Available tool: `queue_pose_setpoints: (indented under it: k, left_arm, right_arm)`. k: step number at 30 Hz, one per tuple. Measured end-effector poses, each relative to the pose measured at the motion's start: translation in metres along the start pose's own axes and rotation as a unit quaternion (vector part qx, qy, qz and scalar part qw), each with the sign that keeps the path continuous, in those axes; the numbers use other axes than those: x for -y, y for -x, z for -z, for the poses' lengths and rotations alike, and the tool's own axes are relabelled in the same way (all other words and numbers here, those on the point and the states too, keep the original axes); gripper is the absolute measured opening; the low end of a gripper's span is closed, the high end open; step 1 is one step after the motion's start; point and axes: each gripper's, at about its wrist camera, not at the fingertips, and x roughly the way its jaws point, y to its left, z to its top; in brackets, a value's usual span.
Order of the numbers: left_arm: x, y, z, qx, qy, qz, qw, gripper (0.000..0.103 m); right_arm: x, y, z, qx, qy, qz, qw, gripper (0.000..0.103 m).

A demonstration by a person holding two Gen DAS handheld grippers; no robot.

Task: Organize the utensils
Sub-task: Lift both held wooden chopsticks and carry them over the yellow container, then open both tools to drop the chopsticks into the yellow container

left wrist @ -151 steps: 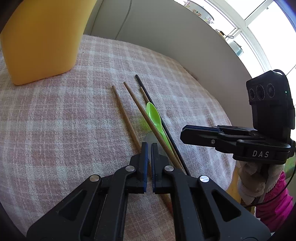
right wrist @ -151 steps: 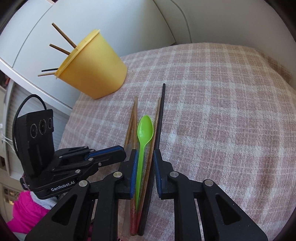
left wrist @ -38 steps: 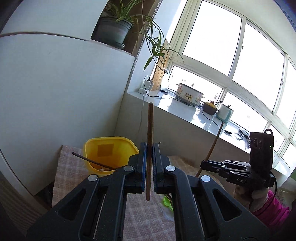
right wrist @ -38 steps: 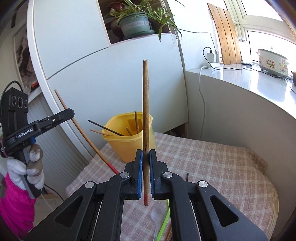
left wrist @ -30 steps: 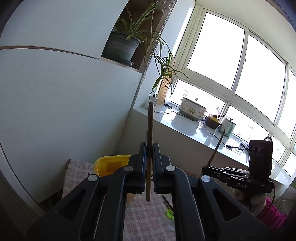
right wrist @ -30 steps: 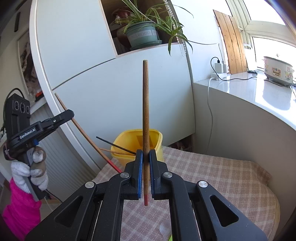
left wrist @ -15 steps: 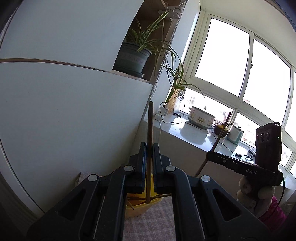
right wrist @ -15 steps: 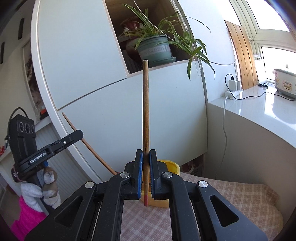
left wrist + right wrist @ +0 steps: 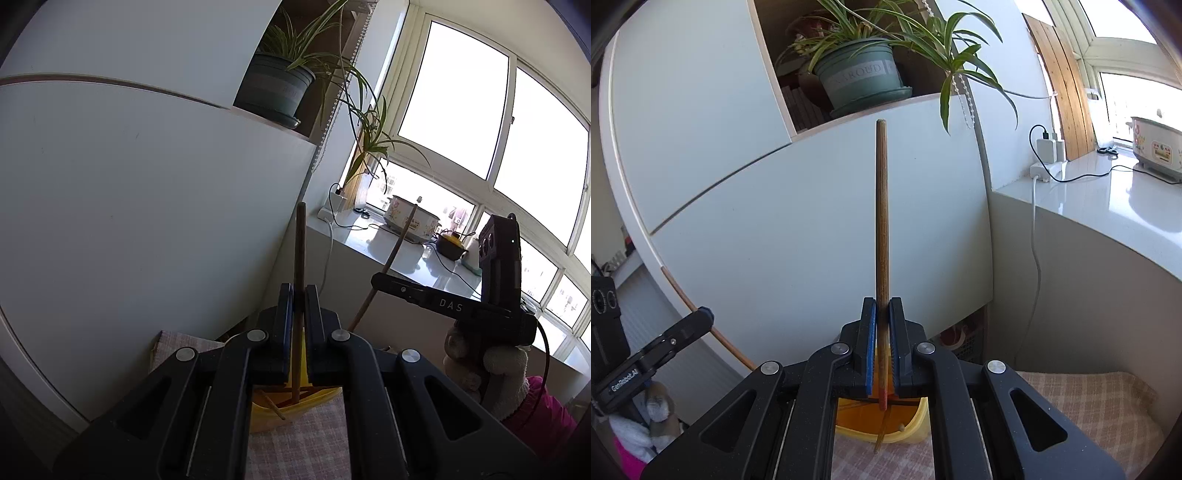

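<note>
My left gripper [image 9: 299, 299] is shut on a brown wooden chopstick [image 9: 300, 258] held upright, its lower tip over the open yellow cup [image 9: 314, 400]. My right gripper [image 9: 882, 314] is shut on another wooden chopstick [image 9: 882, 221] with a red lower tip, also upright above the yellow cup [image 9: 886, 432]. Other chopsticks lie inside the cup. The right gripper and its chopstick [image 9: 391, 258] show in the left wrist view [image 9: 375, 277]; the left gripper [image 9: 705, 314] shows at the left of the right wrist view.
The cup stands on a pink checked cloth [image 9: 1089, 398] beside a white cabinet [image 9: 812, 221]. A potted plant [image 9: 860, 74] sits on a shelf above. A white counter [image 9: 1108, 206] with a cooker and cables runs to the right.
Both grippers have moved closer to the cabinet and over the yellow cup, each still holding its chopstick upright. The cup now lies right under the jaws.
</note>
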Motion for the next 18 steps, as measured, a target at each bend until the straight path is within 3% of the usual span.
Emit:
queue_pose_setpoints:
  k: [7,14,18]
  left_arm:
    - [0.0,-0.002,0.0,0.003,0.009,0.004,0.9999,0.003]
    - [0.006,-0.009,0.004,0.002,-0.006,-0.019,0.9998,0.003]
    - [0.006,-0.021,0.013,-0.016,-0.004,-0.022,0.9996,0.003]
  right_arm:
    - [0.001,-0.017,0.006,-0.026,0.011,0.011,1.0,0.005]
    - [0.011,-0.025,0.014,-0.047,-0.001,0.007,0.999,0.005]
    - [0.016,-0.026,0.018,-0.058,-0.01,0.001,0.998,0.005]
